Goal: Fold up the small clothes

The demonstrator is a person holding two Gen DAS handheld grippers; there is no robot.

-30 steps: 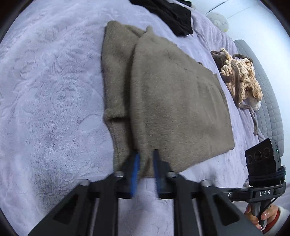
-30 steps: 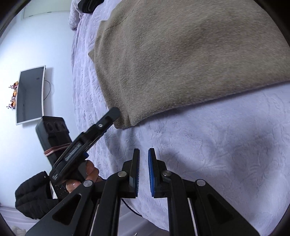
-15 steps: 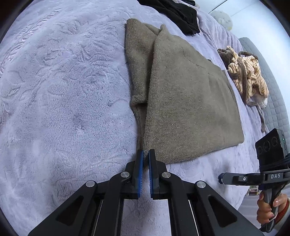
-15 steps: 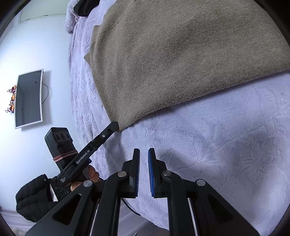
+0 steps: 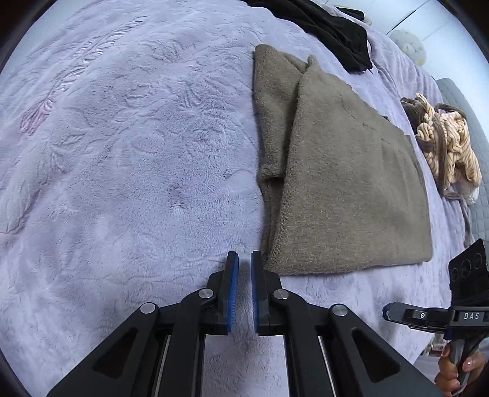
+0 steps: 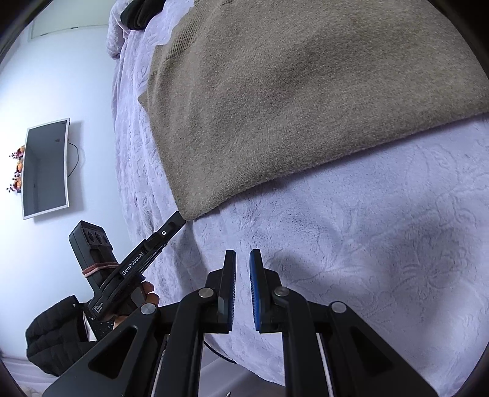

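Left wrist view: the left gripper point(image 5: 242, 265) hovers over the lavender plush blanket point(image 5: 128, 171), its jaws having just been opening, nothing between them; the right blue pad sits just beside the near left corner of the folded taupe sweater point(image 5: 345, 189). Far right lie a black garment point(image 5: 336, 27) and a cream-and-brown knit (bunched) point(image 5: 446, 146).

Right wrist view: the right gripper point(image 6: 242, 262) is nearly closed and empty above bare blanket, the sweater lying farther off. At left, a hand point(image 6: 143, 293) holds the other gripper, its tip at the sweater's corner.
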